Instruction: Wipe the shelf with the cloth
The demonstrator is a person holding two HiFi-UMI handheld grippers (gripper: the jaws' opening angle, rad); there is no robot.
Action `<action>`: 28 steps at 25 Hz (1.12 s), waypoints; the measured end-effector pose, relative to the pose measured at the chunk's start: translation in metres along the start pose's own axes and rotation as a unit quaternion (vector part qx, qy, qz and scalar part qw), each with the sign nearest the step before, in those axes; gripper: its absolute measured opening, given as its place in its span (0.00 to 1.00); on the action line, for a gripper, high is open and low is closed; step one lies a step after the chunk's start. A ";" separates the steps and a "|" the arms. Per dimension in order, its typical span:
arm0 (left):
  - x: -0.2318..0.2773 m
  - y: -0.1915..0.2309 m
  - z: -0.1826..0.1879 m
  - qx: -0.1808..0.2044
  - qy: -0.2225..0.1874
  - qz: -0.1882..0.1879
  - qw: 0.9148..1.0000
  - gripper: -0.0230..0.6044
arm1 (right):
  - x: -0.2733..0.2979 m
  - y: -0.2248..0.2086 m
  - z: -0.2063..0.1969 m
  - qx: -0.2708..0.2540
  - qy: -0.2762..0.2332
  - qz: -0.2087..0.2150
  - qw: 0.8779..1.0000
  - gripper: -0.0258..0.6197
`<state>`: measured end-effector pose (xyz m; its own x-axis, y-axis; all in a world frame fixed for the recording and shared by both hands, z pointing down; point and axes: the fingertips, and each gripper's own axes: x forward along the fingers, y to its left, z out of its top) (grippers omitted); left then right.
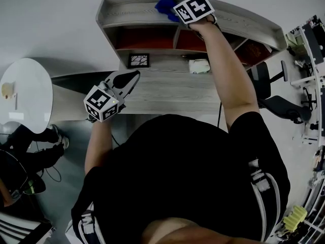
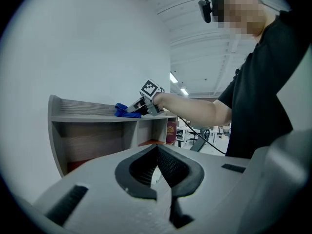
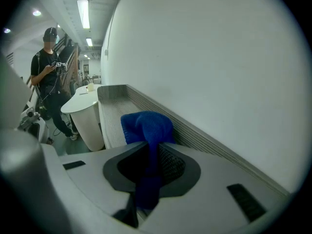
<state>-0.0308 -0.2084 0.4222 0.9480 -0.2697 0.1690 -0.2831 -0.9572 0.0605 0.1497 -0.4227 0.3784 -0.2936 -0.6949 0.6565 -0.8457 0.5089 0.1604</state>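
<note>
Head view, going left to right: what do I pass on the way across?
Round white table → left gripper → blue cloth → white bundle → office chair.

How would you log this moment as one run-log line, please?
right gripper: shut on blue cloth | blue cloth: on shelf top | left gripper: shut, empty

The blue cloth (image 1: 165, 5) lies bunched in a soft lump on the top board of the shelf (image 1: 133, 15), left of its middle. Its near end is pinched between the jaws of the right gripper (image 3: 148, 155). The shelf is pale grey wood-grain, with a ribbed far lip and open compartments below.
</note>
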 end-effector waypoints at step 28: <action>0.072 -0.014 -0.007 -0.001 0.009 -0.086 0.996 0.06 | -0.089 -0.130 -0.106 0.087 0.033 -0.115 0.989 0.13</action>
<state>0.0407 -0.2133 0.4408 0.9796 -0.0997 0.1745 -0.1169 -0.9889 0.0913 0.3332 -0.3736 0.3773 -0.0607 -0.7444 0.6649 -0.9520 0.2434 0.1856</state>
